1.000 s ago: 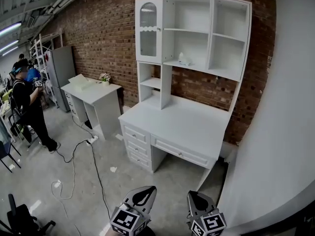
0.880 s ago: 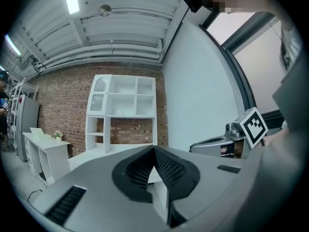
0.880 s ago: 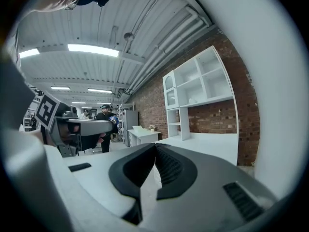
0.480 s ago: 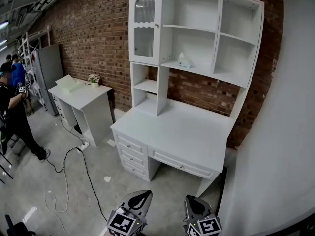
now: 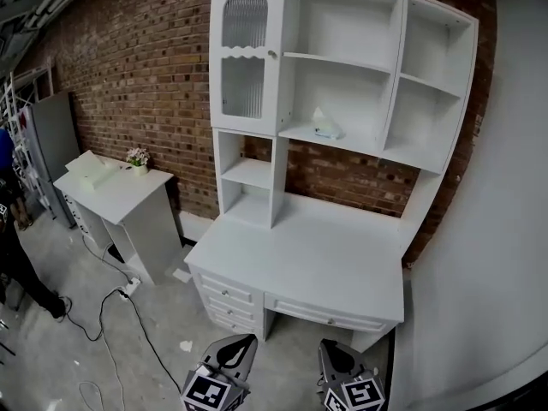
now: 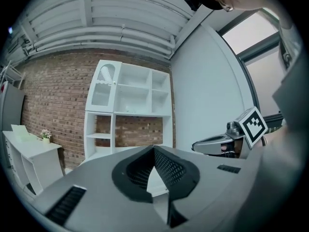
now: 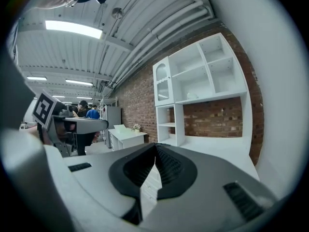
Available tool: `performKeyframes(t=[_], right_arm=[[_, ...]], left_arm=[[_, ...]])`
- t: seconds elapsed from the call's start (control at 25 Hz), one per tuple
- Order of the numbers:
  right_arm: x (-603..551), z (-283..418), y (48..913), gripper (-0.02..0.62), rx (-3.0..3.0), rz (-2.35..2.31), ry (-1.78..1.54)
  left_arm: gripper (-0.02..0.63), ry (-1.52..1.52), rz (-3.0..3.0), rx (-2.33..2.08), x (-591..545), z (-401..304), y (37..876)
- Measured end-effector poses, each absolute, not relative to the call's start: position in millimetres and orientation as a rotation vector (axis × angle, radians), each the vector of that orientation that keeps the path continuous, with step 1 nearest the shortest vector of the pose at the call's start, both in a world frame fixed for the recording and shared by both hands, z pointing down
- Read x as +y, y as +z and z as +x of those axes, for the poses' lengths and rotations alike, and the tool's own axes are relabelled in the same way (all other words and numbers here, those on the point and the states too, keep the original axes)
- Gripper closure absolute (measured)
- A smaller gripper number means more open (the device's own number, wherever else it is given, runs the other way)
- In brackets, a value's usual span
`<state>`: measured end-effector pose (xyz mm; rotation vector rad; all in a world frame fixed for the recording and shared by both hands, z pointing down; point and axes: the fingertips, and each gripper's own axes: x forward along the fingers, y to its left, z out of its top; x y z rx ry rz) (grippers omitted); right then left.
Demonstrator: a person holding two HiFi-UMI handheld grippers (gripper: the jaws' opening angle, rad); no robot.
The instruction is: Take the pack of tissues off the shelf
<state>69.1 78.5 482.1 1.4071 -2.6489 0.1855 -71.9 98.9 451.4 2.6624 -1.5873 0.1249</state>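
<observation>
A small white pack of tissues (image 5: 325, 127) lies on the middle shelf of the white hutch (image 5: 390, 152), which stands on a white desk (image 5: 317, 259) against a brick wall. Both grippers hang low at the bottom of the head view, well short of the desk. My left gripper (image 5: 244, 342) is shut with nothing in it, and so is my right gripper (image 5: 332, 349). In the left gripper view the jaws (image 6: 154, 150) meet, with the pack (image 6: 127, 109) tiny and far off. In the right gripper view the shut gripper (image 7: 155, 148) points toward the hutch, where the pack (image 7: 192, 96) shows faintly.
A smaller white table (image 5: 111, 182) with a flower pot (image 5: 135, 157) stands to the left. A black cable (image 5: 128, 306) trails over the concrete floor. A person's leg (image 5: 17, 268) is at the far left edge. A white wall (image 5: 497, 229) runs along the right.
The view has come closer to the desk and hutch, which now loom larger and more central. The person at the left has slid almost out of frame. Both grippers stay shut.
</observation>
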Motion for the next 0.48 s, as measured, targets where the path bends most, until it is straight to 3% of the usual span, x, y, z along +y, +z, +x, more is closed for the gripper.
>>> performKeyframes(t=[0.48], right_arm=[[-11.0,-13.4,499.5,0.588,-2.62,1.389,0.169]], left_arm=[[0.594,0.178,2.671,-1.584,6.3,-156.3,471.2]])
